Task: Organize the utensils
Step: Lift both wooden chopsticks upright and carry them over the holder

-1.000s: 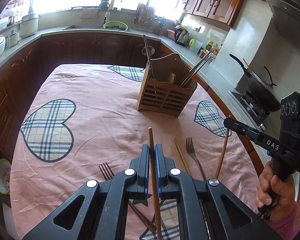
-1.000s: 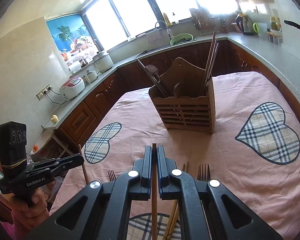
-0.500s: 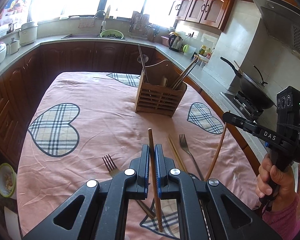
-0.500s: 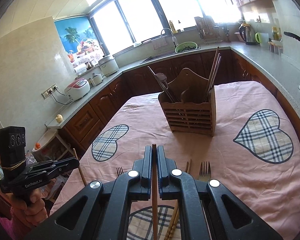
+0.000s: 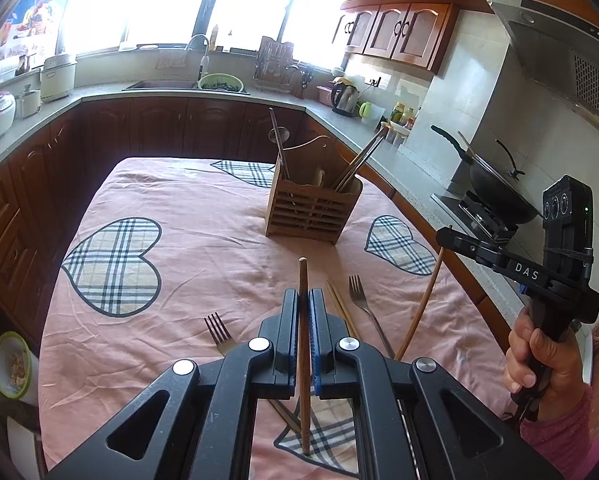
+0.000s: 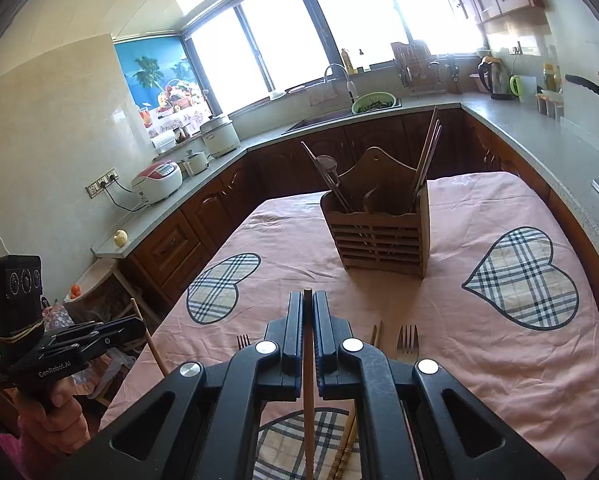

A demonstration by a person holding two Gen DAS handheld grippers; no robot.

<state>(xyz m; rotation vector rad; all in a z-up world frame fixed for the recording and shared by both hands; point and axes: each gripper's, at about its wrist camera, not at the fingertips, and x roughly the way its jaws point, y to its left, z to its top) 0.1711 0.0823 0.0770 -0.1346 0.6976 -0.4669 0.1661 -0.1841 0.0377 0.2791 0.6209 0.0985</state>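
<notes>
My left gripper (image 5: 304, 300) is shut on a dark wooden chopstick (image 5: 302, 276), held above the table's near end. My right gripper (image 6: 308, 304) is shut on a lighter wooden chopstick (image 6: 308, 400); it also shows at the right of the left wrist view (image 5: 445, 238) with its chopstick (image 5: 421, 308) hanging down. The wooden utensil holder (image 5: 311, 210) (image 6: 379, 232) stands mid-table with chopsticks and a spoon in it. Two forks (image 5: 361, 296) (image 5: 216, 330) and a chopstick pair (image 5: 339, 304) lie on the cloth below.
The table has a pink cloth (image 5: 203, 240) with plaid hearts. Dark cabinets and a grey counter (image 5: 147, 94) wrap around it, with a sink, rice cookers and a kettle. A wok (image 5: 499, 196) sits on the stove at right.
Both grippers have risen and drawn back from the holder, each keeping its chopstick. The holder looks smaller and farther; more of the table shows.
</notes>
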